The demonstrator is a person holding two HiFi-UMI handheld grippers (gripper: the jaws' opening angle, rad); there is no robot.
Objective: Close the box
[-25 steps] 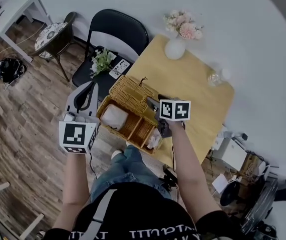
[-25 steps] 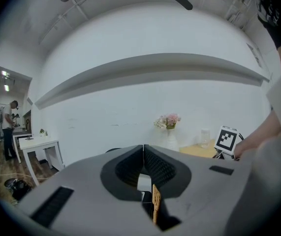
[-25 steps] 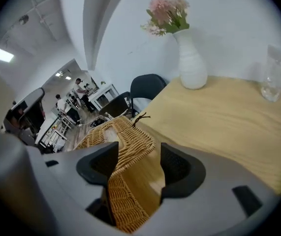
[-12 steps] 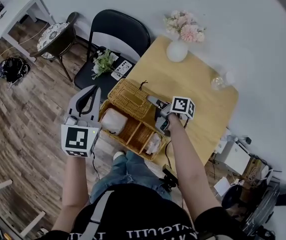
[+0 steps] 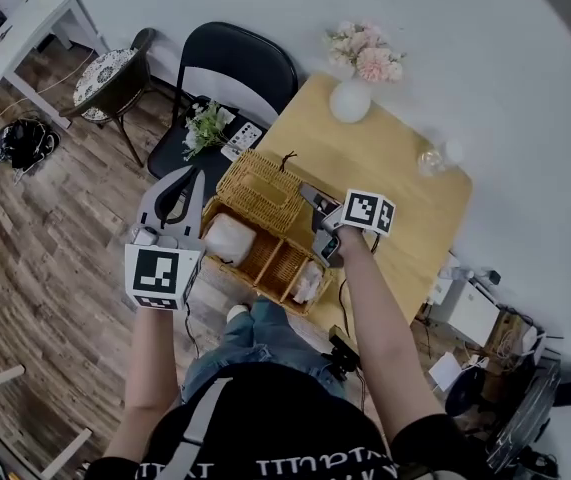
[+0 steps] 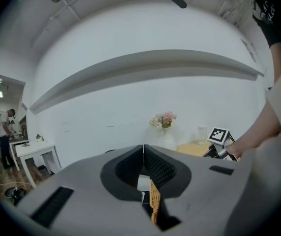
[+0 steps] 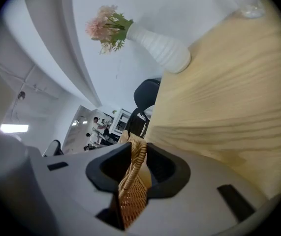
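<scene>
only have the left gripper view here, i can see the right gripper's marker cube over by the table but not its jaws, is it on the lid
Observer: Yes. In the right gripper view the right gripper has just been closing its jaws, and its pads now press on the rim of the wicker lid.
Operator: ok and is the lid down yet
Observer: No. The head view shows the lid swung open behind the basket, whose compartments are uncovered.
</scene>
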